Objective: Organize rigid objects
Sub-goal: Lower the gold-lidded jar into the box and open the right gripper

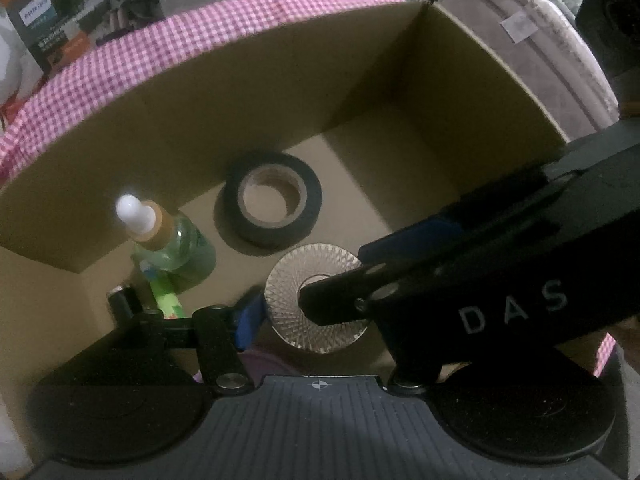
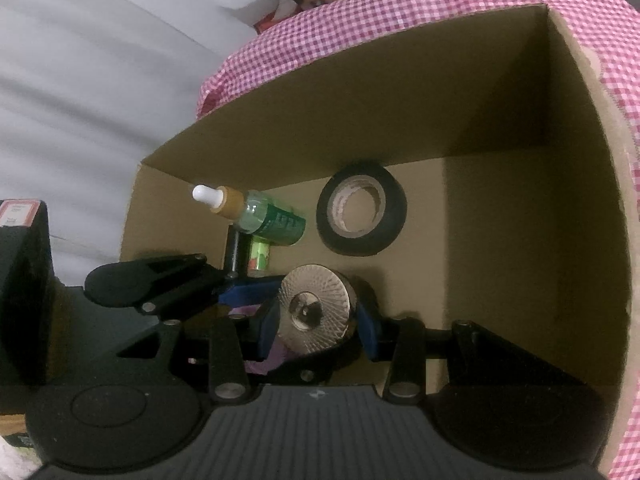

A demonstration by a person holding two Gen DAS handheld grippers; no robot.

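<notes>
A jar with a faceted metallic lid sits low in the cardboard box. My right gripper is shut on it, its blue pads pressing on both sides. In the left wrist view that gripper's finger crosses over the lid from the right. My left gripper straddles the same jar. Its blue pad stands just off the lid's rim, and its other finger is hidden. A black tape roll and a green dropper bottle lie on the box floor.
A black tube and a green patterned item lie by the bottle. The box stands on pink gingham cloth. A printed carton stands behind. The box floor's right half is bare.
</notes>
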